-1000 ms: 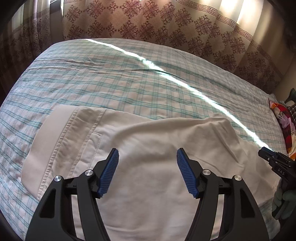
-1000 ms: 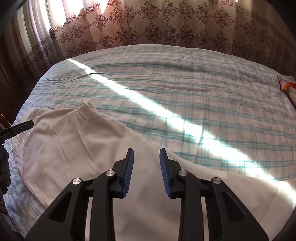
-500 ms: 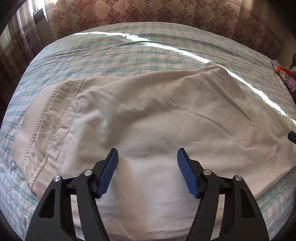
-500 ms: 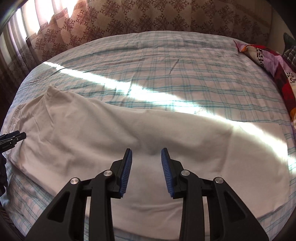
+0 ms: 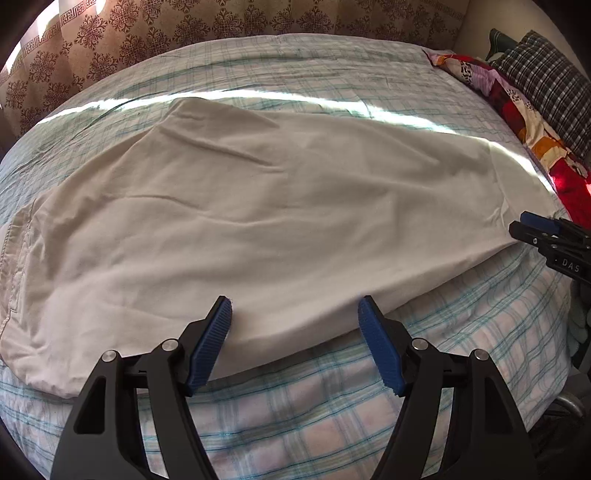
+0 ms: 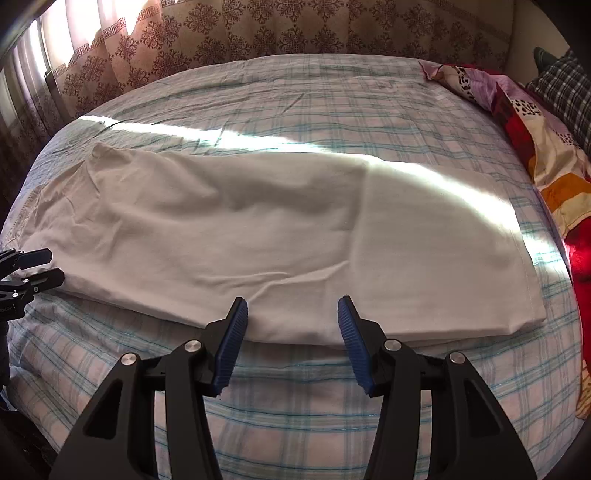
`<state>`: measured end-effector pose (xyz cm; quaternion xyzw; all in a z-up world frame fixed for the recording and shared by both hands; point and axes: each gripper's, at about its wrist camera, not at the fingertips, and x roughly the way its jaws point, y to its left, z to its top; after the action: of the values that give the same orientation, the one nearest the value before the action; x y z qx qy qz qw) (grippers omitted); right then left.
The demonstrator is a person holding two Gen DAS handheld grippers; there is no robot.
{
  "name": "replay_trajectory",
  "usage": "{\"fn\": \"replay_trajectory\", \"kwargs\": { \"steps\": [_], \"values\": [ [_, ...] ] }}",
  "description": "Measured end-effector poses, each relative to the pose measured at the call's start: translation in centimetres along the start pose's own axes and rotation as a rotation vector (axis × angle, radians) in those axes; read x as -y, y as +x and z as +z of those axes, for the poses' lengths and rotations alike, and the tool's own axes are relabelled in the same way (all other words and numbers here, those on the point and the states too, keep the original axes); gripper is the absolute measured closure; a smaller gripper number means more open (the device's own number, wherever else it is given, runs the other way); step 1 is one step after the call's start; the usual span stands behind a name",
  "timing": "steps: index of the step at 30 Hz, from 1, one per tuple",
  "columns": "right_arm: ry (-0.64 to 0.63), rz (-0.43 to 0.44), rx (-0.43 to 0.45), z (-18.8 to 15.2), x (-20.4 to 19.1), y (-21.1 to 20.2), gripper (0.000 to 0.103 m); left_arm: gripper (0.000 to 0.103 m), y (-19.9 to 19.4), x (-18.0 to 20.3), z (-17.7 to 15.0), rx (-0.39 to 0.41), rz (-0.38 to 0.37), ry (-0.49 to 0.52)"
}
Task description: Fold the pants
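Observation:
Cream pants point(image 5: 266, 206) lie flat and lengthwise across the checked bed, waistband at the left, leg hems point(image 6: 517, 266) at the right. My left gripper point(image 5: 295, 314) hovers over the pants' near edge about mid-length, its jaws opening, nothing pressed between the blue pads point(image 5: 212, 343). Nearer the hem end, my right gripper point(image 6: 291, 314) stands above the near edge too, jaws opening wider and empty. Each gripper shows in the other's view: the right one point(image 5: 546, 240) at the right edge, the left one point(image 6: 29, 273) at the left edge.
The bed's sheet point(image 6: 295, 398) is pale with teal checks; a sunlit stripe point(image 6: 236, 142) crosses it behind the pants. A colourful quilt point(image 6: 546, 155) and a checked pillow point(image 5: 543, 81) lie at the right. Patterned curtains point(image 6: 258, 29) hang behind the bed.
Both grippers have drawn back toward the near edge of the bed, so the whole pants now show. The right jaws have spread wider; the left have opened a little more.

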<state>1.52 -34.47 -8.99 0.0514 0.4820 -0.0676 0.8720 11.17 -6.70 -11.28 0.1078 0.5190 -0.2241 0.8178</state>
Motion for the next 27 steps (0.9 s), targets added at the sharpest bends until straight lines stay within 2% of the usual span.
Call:
{"fn": "replay_trajectory", "kwargs": {
  "steps": [2,8,11,14,17,21,24,27],
  "values": [
    [0.006,0.008,-0.014,-0.3,0.4,0.4,0.051,0.030,1.0,0.3,-0.7,-0.030,0.016,0.012],
    [0.056,0.037,-0.015,-0.2,1.2,-0.1,0.050,0.028,1.4,0.9,-0.9,-0.046,0.058,0.059],
    [0.201,0.091,0.004,-0.1,3.8,-1.8,0.050,0.028,1.0,0.9,-0.6,-0.056,0.045,0.040],
    [0.383,0.105,0.027,-1.3,7.7,-3.6,0.050,0.027,0.2,1.3,0.0,-0.047,0.014,0.028],
    [0.597,0.130,0.031,-3.3,12.2,-4.4,0.049,0.027,-0.6,2.8,0.9,-0.019,-0.015,0.053],
    [0.821,0.218,0.027,-5.8,16.2,-3.8,0.049,0.027,-1.3,5.0,2.2,0.011,-0.057,0.097],
    [0.902,0.287,0.055,-6.0,17.3,-3.2,0.049,0.026,-1.2,6.2,3.2,0.016,-0.086,0.108],
    [0.945,0.309,0.070,-5.5,17.9,-2.5,0.049,0.026,-1.1,6.9,3.8,0.022,-0.099,0.118]
  ]
}}
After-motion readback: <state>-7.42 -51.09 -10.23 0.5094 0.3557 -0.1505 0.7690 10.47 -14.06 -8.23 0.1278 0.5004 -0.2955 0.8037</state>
